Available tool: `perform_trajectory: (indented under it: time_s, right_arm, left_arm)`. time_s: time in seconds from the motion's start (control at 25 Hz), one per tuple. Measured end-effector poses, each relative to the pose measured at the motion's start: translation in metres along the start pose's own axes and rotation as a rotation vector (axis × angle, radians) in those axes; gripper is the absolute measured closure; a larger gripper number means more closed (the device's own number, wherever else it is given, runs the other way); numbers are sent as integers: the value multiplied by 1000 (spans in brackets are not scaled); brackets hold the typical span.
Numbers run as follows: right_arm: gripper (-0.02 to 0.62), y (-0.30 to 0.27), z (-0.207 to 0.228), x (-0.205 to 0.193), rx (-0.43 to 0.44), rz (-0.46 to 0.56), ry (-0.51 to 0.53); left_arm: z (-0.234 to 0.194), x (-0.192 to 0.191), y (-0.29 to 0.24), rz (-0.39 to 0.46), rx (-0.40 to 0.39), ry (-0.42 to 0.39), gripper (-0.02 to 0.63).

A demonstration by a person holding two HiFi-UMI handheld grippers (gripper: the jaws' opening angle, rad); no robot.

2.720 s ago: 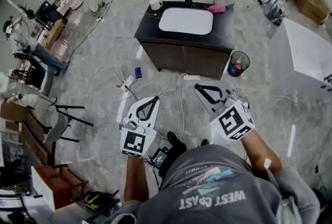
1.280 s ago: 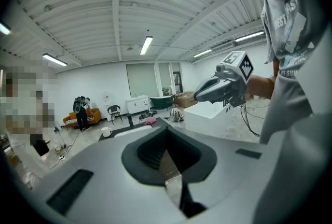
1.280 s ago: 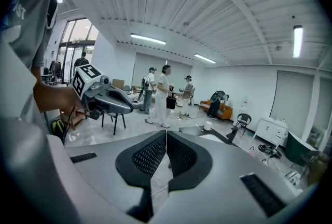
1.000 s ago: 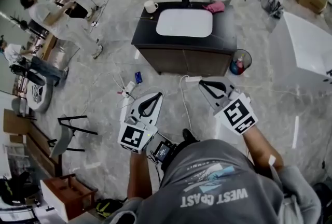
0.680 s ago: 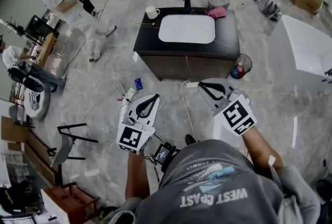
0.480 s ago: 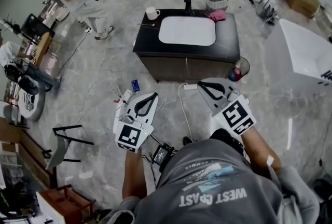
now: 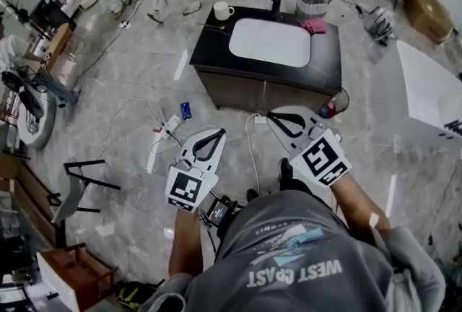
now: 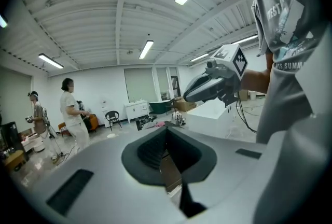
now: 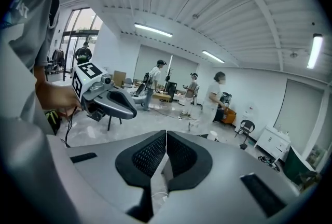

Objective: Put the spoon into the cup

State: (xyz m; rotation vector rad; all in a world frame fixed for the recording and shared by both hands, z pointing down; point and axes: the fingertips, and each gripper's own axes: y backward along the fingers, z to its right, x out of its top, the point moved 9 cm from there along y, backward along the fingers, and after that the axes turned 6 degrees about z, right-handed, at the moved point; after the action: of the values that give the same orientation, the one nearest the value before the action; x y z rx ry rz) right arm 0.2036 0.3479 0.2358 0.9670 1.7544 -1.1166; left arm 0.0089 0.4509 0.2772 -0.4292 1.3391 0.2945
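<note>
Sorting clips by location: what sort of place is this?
Likely a large lab or studio, not a home: a freestanding sink cabinet on bare floor, a power strip lying loose, people milling about.

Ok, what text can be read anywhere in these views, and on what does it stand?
"WEST COAST": on the person's grey T-shirt, upside down in the head view.
"SUMM": on the same shirt in the left gripper view, cut off at the edge; the smaller print around it is too blurred to read.
Left marker cube and right marker cube: square patterns only, no words.
</note>
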Motion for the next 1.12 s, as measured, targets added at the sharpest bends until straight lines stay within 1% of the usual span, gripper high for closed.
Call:
perform_trajectory:
  time_s: [0.12,0.2,0.28,0.36,0.72,1.12]
  right_arm:
    - [563,-5,10,1,16,8,15]
    - [563,-6,18,0,17,11,12]
    - [563,-7,25,-3,27,4,14]
    - [563,-8,29,-8,41,-9,13]
    - [563,-20,42,-26,67,-21,-32]
    - [563,-29,62,-41,103,-49,-43]
  left_arm:
    - [0,-1,-3,0,20,17,603]
    - [-2,1,-7,-3,27,12,603]
    - [-5,3,-13,-6,37,12,603]
    - [-6,3,-17,-4,48,29,603]
    - [-8,-8,-33,-43,45,62,603]
    - [-14,-11,-54,-47,58,89,603]
